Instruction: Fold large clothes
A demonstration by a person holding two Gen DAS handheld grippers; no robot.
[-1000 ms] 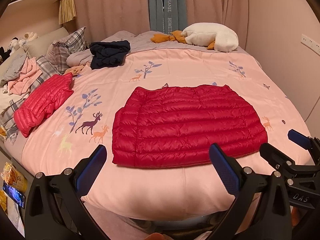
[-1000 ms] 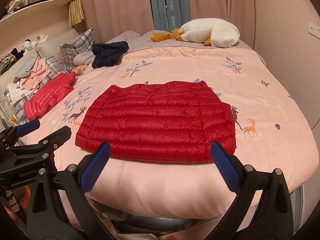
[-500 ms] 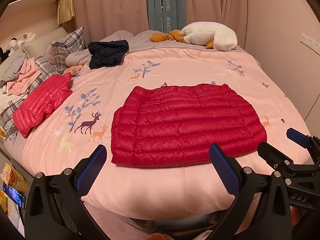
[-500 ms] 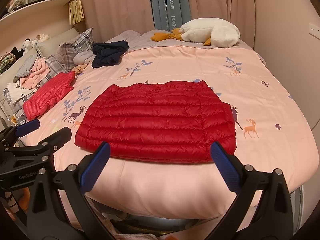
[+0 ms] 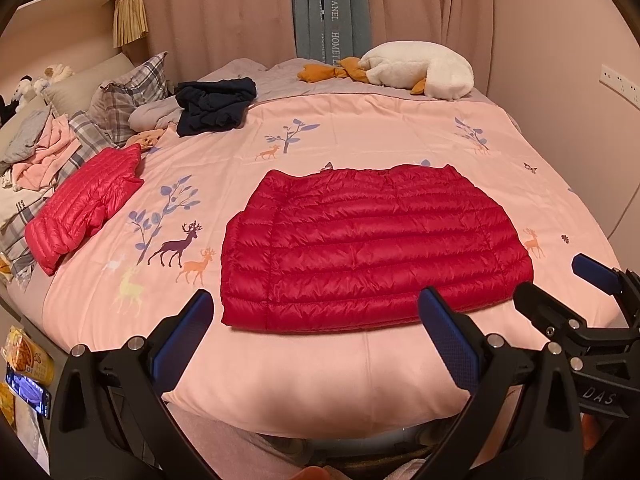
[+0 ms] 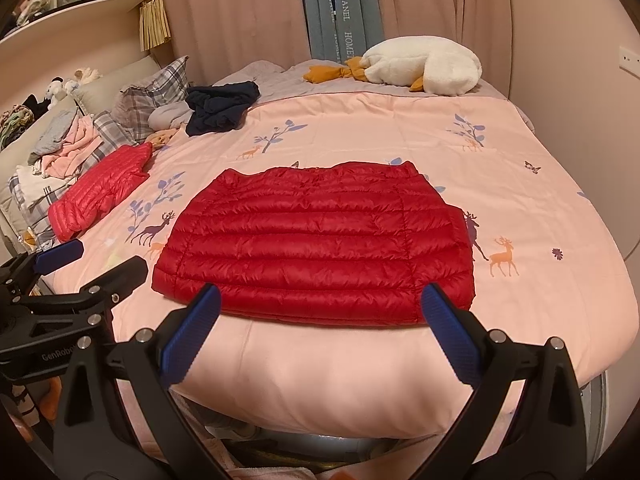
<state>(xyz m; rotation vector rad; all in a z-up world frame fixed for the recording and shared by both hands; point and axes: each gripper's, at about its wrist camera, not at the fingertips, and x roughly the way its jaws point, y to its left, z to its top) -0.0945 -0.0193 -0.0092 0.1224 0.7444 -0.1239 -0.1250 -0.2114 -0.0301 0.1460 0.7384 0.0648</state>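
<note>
- The red jacket (image 5: pixel 372 248) is laid flat on the bed (image 5: pixel 400 136), long axis running left to right, just ahead of both tools.
- The left gripper (image 5: pixel 316 336) and right gripper (image 6: pixel 320 328) are held wide open and empty, short of the near hem.
- Neither is judged clearly nearer; each faces its own end.

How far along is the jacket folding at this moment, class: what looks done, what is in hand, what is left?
Done: the red down jacket lies flat as a rectangle, no sleeves showing, and a lighter red jacket sits folded aside. In hand: nothing; the left gripper and right gripper hover open. Left: probably folding it smaller; the dark garment lies unfolded.
</note>
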